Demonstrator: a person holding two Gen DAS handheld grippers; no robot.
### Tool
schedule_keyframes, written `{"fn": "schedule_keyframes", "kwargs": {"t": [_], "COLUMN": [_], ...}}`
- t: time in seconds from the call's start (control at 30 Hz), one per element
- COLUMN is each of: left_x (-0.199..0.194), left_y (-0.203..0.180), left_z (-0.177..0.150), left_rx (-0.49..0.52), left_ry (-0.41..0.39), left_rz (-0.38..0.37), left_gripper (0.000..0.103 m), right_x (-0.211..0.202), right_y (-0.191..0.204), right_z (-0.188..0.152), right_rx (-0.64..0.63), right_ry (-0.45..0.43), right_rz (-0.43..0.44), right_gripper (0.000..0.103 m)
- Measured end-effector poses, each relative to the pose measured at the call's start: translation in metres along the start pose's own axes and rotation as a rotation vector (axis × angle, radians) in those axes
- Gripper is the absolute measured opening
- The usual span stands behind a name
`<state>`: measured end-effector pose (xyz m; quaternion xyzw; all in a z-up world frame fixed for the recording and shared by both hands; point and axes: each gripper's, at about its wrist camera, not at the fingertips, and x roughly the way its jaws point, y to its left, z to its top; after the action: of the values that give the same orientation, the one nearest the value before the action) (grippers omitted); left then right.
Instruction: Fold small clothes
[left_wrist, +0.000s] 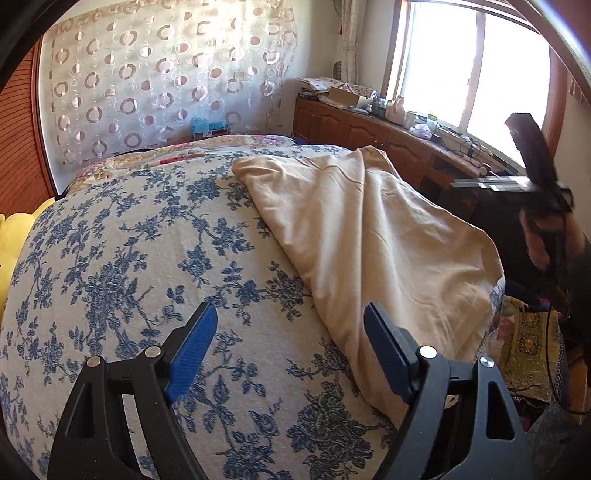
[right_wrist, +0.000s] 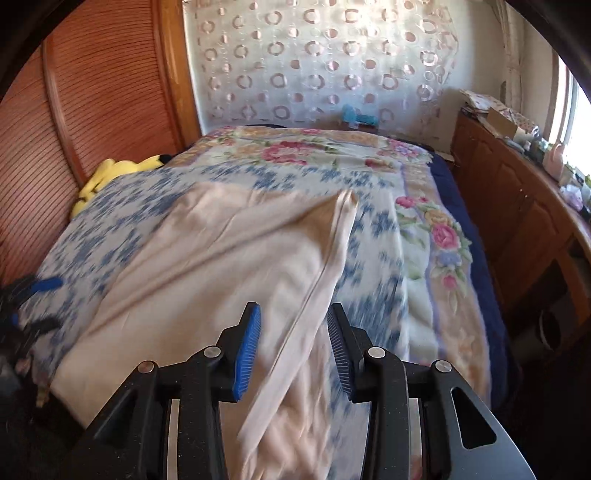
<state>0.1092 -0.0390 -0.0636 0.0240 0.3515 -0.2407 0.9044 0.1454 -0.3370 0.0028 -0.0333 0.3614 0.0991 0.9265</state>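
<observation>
A beige garment (left_wrist: 369, 229) lies spread on the blue-flowered bedspread (left_wrist: 129, 258), reaching the bed's right edge. My left gripper (left_wrist: 291, 310) hovers open over the bedspread, its right finger beside the garment's near edge, nothing between the pads. In the right wrist view the garment (right_wrist: 207, 251) has one edge lifted into a long folded strip (right_wrist: 332, 240). That strip runs down between the jaws of my right gripper (right_wrist: 294, 308), which stand apart with gaps on both sides of the cloth. The picture is motion-blurred. The right gripper (left_wrist: 535, 181) also shows blurred at the bed's right side.
A yellow plush toy (right_wrist: 114, 170) lies at the bed's left by a slatted wooden panel (right_wrist: 92, 92). A pink-flowered blanket (right_wrist: 436, 229) covers the far and right part of the bed. A cluttered wooden cabinet (left_wrist: 369, 129) runs under the window.
</observation>
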Motion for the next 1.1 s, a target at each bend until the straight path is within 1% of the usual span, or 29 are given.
{"fn": "schedule_keyframes", "kwargs": {"t": [0.1, 0.17, 0.27, 0.37, 0.47, 0.5, 0.53, 0.57, 0.6, 0.67, 0.77, 0.83, 0.97, 1.0, 1.03, 1.1], "left_x": [0.0, -0.001, -0.001, -0.001, -0.001, 0.0, 0.001, 0.001, 0.001, 0.0, -0.002, -0.003, -0.003, -0.004, -0.004, -0.005], "left_y": [-0.007, -0.011, -0.014, -0.017, -0.019, -0.02, -0.02, -0.021, -0.022, -0.024, -0.025, -0.027, -0.031, -0.031, -0.031, -0.031], "left_z": [-0.003, -0.005, -0.007, -0.01, -0.013, -0.013, -0.014, -0.015, -0.015, -0.015, -0.017, -0.019, -0.025, -0.027, -0.028, -0.032], "left_rx": [0.012, 0.017, 0.02, 0.021, 0.022, 0.022, 0.024, 0.026, 0.028, 0.029, 0.027, 0.024, 0.029, 0.027, 0.022, 0.017], "left_ry": [0.006, 0.011, 0.018, 0.026, 0.033, 0.036, 0.039, 0.042, 0.043, 0.044, 0.043, 0.049, 0.063, 0.065, 0.068, 0.077], "left_rz": [-0.008, -0.011, -0.011, -0.012, -0.019, -0.021, -0.023, -0.024, -0.024, -0.027, -0.033, -0.046, -0.061, -0.06, -0.061, -0.065], "left_gripper": [0.082, 0.082, 0.082, 0.082, 0.082, 0.082, 0.082, 0.082, 0.082, 0.082, 0.082, 0.082, 0.082, 0.082, 0.082, 0.082], "right_x": [-0.026, -0.036, -0.045, -0.048, -0.05, -0.048, -0.048, -0.047, -0.047, -0.057, -0.08, -0.087, -0.072, -0.071, -0.071, -0.068], "right_y": [0.008, 0.012, 0.015, 0.013, 0.012, 0.011, 0.009, 0.008, 0.01, 0.009, 0.002, -0.005, -0.009, -0.007, -0.006, -0.004], "right_z": [-0.042, -0.061, -0.075, -0.077, -0.082, -0.083, -0.084, -0.083, -0.085, -0.086, -0.089, -0.092, -0.1, -0.101, -0.101, -0.1], "right_rx": [0.017, 0.02, 0.032, 0.029, 0.059, 0.067, 0.071, 0.072, 0.069, 0.058, 0.063, 0.074, 0.102, 0.1, 0.096, 0.11], "right_ry": [-0.002, -0.003, 0.0, 0.012, 0.02, 0.026, 0.03, 0.035, 0.04, 0.023, -0.018, -0.029, 0.01, 0.002, -0.01, -0.029], "right_rz": [0.004, 0.001, 0.03, 0.029, 0.04, 0.044, 0.051, 0.069, 0.093, 0.097, 0.087, 0.078, 0.053, 0.041, 0.022, 0.002], "right_gripper": [0.039, 0.039, 0.039, 0.039, 0.039, 0.037, 0.03, 0.012, 0.007, 0.004, 0.004, 0.004, 0.004, 0.004, 0.006, 0.028]}}
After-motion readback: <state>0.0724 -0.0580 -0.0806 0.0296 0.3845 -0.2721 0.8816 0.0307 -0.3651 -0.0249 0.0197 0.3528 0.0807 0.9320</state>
